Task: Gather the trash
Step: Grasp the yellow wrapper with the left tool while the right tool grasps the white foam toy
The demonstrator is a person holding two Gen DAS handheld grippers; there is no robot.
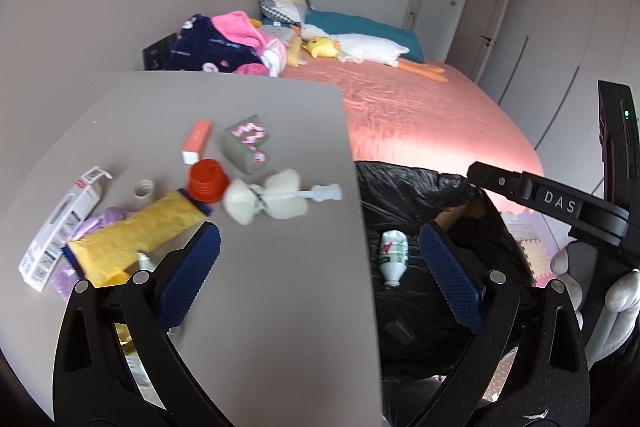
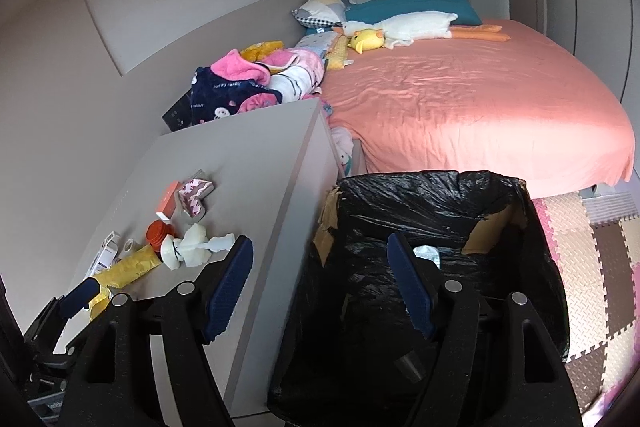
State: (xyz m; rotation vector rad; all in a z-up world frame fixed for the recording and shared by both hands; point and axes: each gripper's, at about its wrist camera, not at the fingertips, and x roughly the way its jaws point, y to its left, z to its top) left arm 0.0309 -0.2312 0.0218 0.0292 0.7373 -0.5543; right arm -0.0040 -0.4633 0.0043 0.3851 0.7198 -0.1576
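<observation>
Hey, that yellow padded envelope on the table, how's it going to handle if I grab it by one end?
The yellow padded envelope looks soft and puffy, so it would probably sag and feel light. It overlaps other clutter, including the white box, so lifting it may drag neighbours along.

Left gripper (image 1: 320, 269): 2 fingers of matte black plastic, each a pair of linked bars. Each finger (image 1: 190, 275) carries a dark blue pad with a fine cross-hatched texture. 2 round silver pivot screws show at the base of each finger.

Right gripper (image 2: 320, 285): same build, with black linked bars, blue textured pads and 2 silver screws per finger (image 2: 230, 287).

In the left wrist view the right gripper's body appears from the side: a black bar marked "DAS" in white letters, 1 small screw near its tip, and an upright black housing with a small green light.
</observation>
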